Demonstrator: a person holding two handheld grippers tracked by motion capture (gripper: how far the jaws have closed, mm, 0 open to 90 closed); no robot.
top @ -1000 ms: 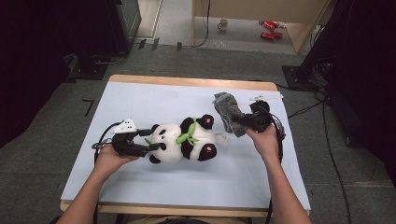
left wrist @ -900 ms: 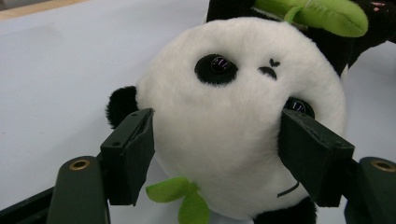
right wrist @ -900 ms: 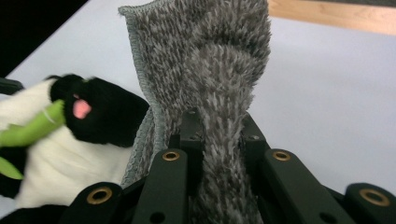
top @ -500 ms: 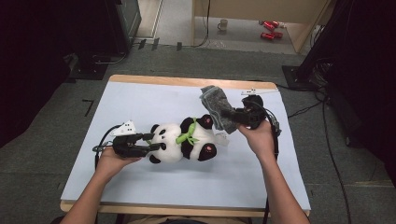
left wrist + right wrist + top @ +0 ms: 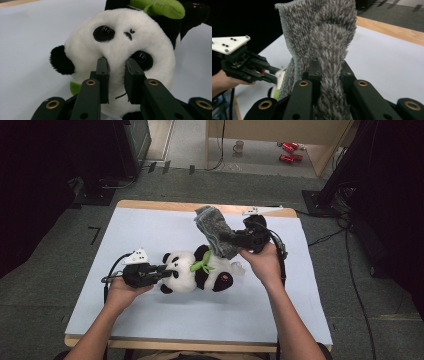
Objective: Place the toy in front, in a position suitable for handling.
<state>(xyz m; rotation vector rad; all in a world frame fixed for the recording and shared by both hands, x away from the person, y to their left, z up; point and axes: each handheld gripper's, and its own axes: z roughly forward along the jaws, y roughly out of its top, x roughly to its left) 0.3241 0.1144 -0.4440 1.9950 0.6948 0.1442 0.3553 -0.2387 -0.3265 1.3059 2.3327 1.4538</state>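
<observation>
Raised grey cloth (image 5: 216,231), hand-held gripper (image 5: 239,240) clamped

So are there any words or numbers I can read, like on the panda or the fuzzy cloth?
None: no word, number or label can be read.
The plush panda carries no tag with writing; the mark on its face is stitching.
The grey cloth has no label.
The red things on the floor in the high view may carry print, but it is too small to read.
</observation>
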